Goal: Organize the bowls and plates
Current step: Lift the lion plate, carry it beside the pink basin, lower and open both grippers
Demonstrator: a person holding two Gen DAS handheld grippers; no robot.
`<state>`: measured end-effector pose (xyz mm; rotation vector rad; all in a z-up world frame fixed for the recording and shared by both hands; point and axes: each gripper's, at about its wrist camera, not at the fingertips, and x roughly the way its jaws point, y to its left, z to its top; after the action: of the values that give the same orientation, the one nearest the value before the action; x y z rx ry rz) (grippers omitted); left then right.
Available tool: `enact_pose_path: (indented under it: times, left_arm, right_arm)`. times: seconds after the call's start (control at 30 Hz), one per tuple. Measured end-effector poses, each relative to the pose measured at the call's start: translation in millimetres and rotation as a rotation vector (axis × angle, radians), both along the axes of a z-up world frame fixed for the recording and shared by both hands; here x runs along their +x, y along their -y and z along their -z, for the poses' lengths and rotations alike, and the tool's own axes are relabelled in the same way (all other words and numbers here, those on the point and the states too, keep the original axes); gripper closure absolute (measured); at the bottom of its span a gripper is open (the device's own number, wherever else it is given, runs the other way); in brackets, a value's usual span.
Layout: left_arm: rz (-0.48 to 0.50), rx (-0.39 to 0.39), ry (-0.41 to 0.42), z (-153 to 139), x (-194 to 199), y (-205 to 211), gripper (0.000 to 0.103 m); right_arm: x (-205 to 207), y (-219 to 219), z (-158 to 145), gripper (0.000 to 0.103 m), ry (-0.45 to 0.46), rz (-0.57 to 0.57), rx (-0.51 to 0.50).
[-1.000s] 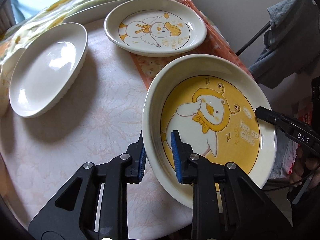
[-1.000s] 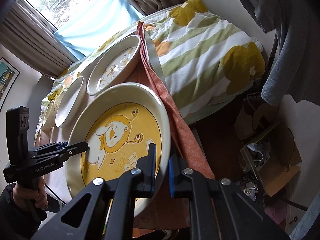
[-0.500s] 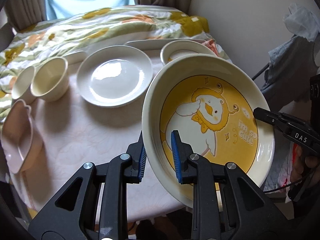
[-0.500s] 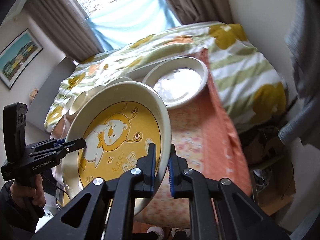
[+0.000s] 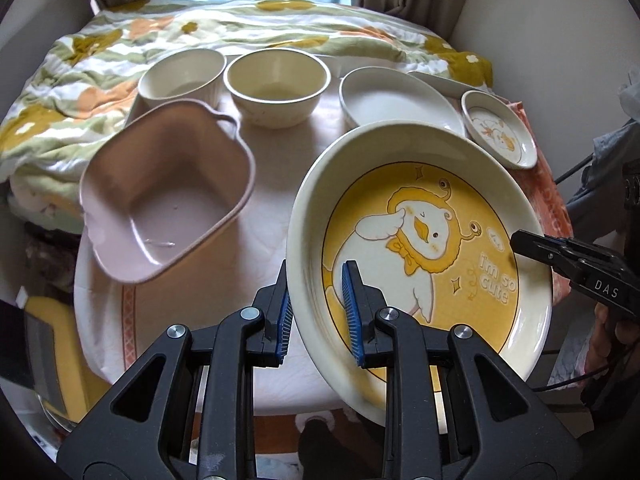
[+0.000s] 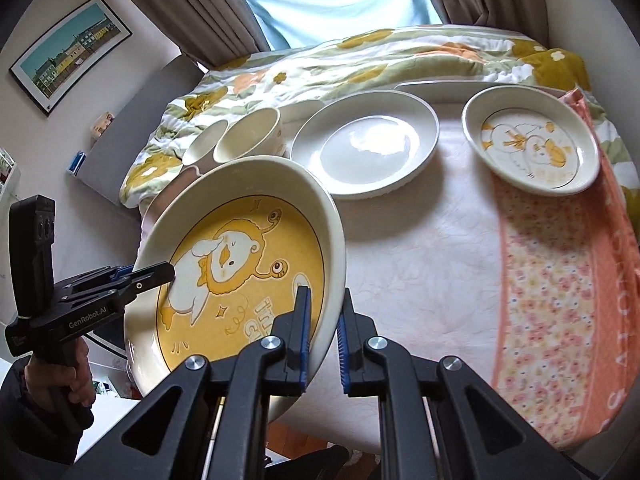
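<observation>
Both tongs are black plastic with silver screws and ribbed blue pads: left tongs (image 5: 316,312), marked "GenRobot.AI", right tongs (image 6: 323,334), marked "DAS". A dark sleeve (image 6: 16,396) shows.

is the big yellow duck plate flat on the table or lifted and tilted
Lifted and tilted. The yellow duck plate hangs above the table, its rim pinched by the left gripper and right gripper on opposite sides.

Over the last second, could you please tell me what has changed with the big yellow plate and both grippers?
The yellow duck plate was carried across above the table: the pink dish and two bowls came into the left view. Unchanged: left gripper and right gripper stay clamped on opposite rims; nothing was let go.
</observation>
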<state>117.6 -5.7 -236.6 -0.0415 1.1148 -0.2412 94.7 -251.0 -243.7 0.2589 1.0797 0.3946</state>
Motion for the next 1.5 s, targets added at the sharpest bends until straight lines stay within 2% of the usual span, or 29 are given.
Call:
enact_pose_path:
  times: [0.2,0.37,0.47,0.57,0.93,0.97,1.03,1.07,1.1,1.17,1.2,1.23,1.27,1.3,1.33,1.5]
  left_arm:
    - [0.033,0.003,-0.007,42.9,4.8,-24.2,0.083]
    - [0.049,0.014,0.018,57.6,11.2,-35.7,0.083]
    - [0.048,0.026,0.005,66.2,11.8,-37.6,0.087]
    - [0.034,0.0,0.009,66.8,13.1,-42.5,0.09]
    - [-0.001,-0.008,0.001,65.9,11.7,-47.9,0.089]
    - [-0.007,-0.002,-0.003,65.2,11.4,-49.1,0.085]
    - [-0.016,0.02,-0.008,64.5,11.2,-49.9,0.064]
    - [-0.018,0.031,-0.006,63.6,10.4,-50.0,0.04]
    - [-0.026,0.04,0.006,61.3,8.5,-50.9,0.021]
    - [-0.036,0.037,0.035,54.3,3.9,-52.9,0.013]
    - [-0.038,0.041,0.037,51.9,2.3,-53.2,0.01]
    - [-0.037,0.052,0.031,50.1,1.2,-52.5,0.009]
    - [-0.036,0.064,0.025,48.0,-0.4,-51.6,0.009]
    - [-0.034,0.072,0.022,45.4,-2.6,-50.6,0.009]
    - [-0.032,0.078,0.019,41.9,-5.4,-49.6,0.009]
    - [-0.009,0.051,0.032,6.1,-17.7,-43.5,0.009]
  right_arm:
    - [9.5,-40.6,35.1,0.092,-0.016,0.005,-0.063]
    - [15.3,-51.4,55.0,0.092,-0.01,0.014,-0.062]
    - [15.7,-54.4,59.0,0.092,0.0,0.02,-0.067]
    - [15.1,-56.3,62.5,0.092,0.004,0.02,-0.089]
    - [12.2,-55.0,62.2,0.092,0.003,0.035,-0.104]
    - [12.5,-55.5,62.3,0.092,0.003,0.038,-0.105]
    - [13.3,-55.1,62.7,0.092,0.001,0.042,-0.099]
    - [13.8,-54.9,62.9,0.092,-0.002,0.046,-0.093]
    - [12.9,-53.3,63.2,0.092,-0.003,0.049,-0.088]
    - [11.8,-52.4,62.1,0.09,0.006,0.054,-0.087]
    - [10.4,-52.3,60.3,0.082,0.017,0.057,-0.09]
    - [8.5,-52.3,57.9,0.06,0.03,0.059,-0.095]
    - [6.5,-52.2,55.0,0.045,0.045,0.061,-0.101]
    - [4.6,-52.2,51.6,0.009,0.059,0.061,-0.108]
    - [2.2,-52.1,47.4,0.0,0.077,0.065,-0.119]
    - [-11.2,-49.4,14.1,0.0,0.187,0.071,-0.197]
